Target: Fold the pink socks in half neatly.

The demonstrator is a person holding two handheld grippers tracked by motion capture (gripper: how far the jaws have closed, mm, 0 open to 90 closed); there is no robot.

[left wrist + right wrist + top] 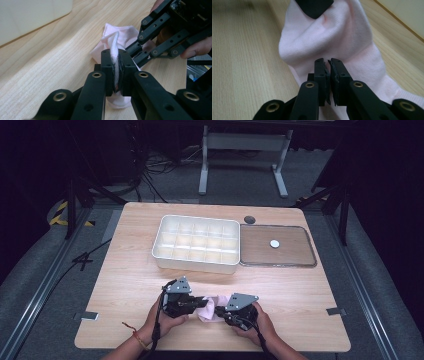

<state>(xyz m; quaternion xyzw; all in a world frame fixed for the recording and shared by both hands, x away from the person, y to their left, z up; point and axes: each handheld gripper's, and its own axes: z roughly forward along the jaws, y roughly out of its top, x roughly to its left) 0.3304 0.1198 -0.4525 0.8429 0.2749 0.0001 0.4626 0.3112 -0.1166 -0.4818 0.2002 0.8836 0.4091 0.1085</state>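
A pale pink sock [207, 309] lies bunched on the wooden table near its front edge, between my two grippers. My left gripper [200, 304] is shut on a fold of the sock [120, 35], and white fabric is pinched between its pads [117, 53]. My right gripper [220, 312] comes at the sock from the other side. In the right gripper view its jaws [329, 61] stand almost together over the sock [332, 37], and I see no fabric clearly caught in the thin gap. The right gripper [162, 32] is in the left gripper view too, close behind the sock.
A white box [195, 265] divided into several compartments stands at the middle of the table. To its right lies a flat brown tray [292, 252] holding a small white disc [274, 243]. A dark round grommet [249, 219] sits behind the tray.
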